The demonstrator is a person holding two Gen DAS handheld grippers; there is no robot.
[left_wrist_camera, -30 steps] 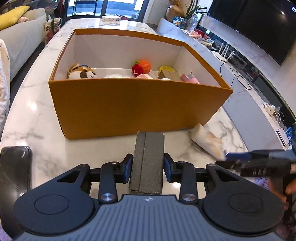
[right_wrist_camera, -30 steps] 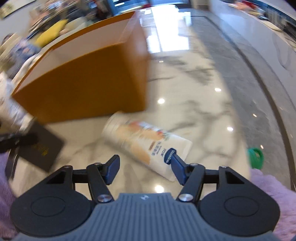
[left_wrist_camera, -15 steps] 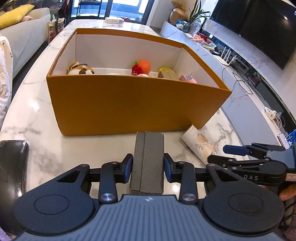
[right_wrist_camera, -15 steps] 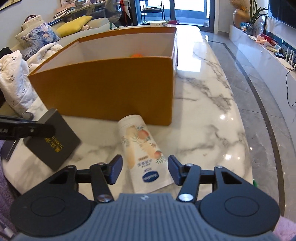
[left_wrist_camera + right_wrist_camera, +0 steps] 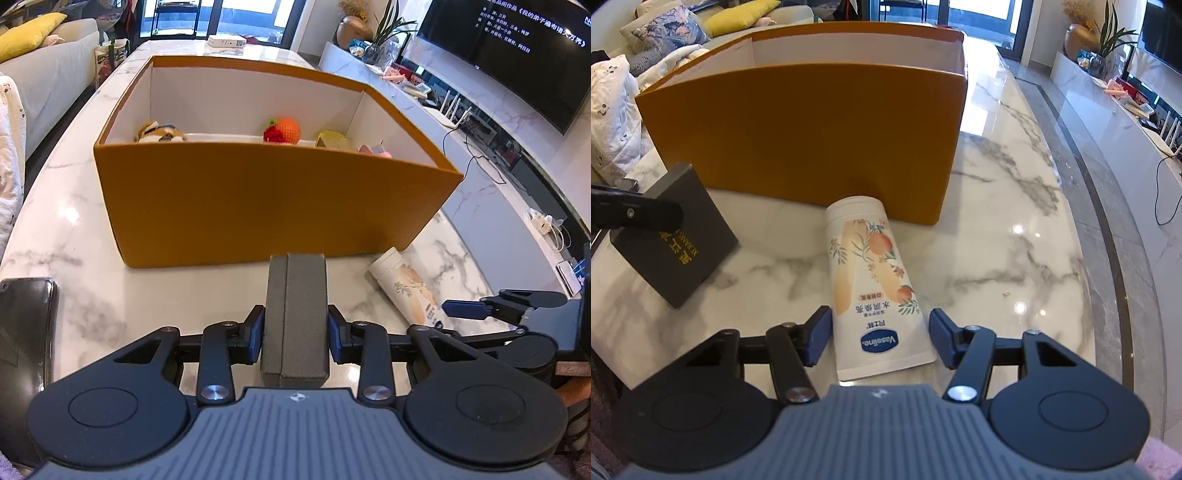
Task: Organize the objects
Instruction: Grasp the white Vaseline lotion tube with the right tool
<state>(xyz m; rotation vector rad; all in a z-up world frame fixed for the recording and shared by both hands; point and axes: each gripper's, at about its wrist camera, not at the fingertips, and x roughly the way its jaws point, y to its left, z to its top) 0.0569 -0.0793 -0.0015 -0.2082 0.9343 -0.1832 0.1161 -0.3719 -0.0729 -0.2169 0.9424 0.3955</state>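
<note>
My left gripper (image 5: 295,332) is shut on a dark grey flat box (image 5: 295,310) and holds it above the marble table, in front of the open orange box (image 5: 258,203). The grey box also shows in the right wrist view (image 5: 679,254). My right gripper (image 5: 879,338) is open, its fingers on either side of the flat end of a white Vaseline tube (image 5: 871,280) that lies on the table with its cap against the orange box (image 5: 812,125). The tube also shows in the left wrist view (image 5: 406,288). Inside the orange box lie a plush toy (image 5: 160,132), an orange knitted ball (image 5: 284,129) and other small items.
A black phone (image 5: 26,328) lies on the marble table (image 5: 1015,229) at the near left. A sofa with cushions (image 5: 683,33) stands to the left, a TV counter (image 5: 498,140) to the right. A small white box (image 5: 226,41) sits at the table's far end.
My right gripper has swung round and moved in over the tube, so its open fingers now flank the flat end. My left gripper has risen slightly with the grey box.
</note>
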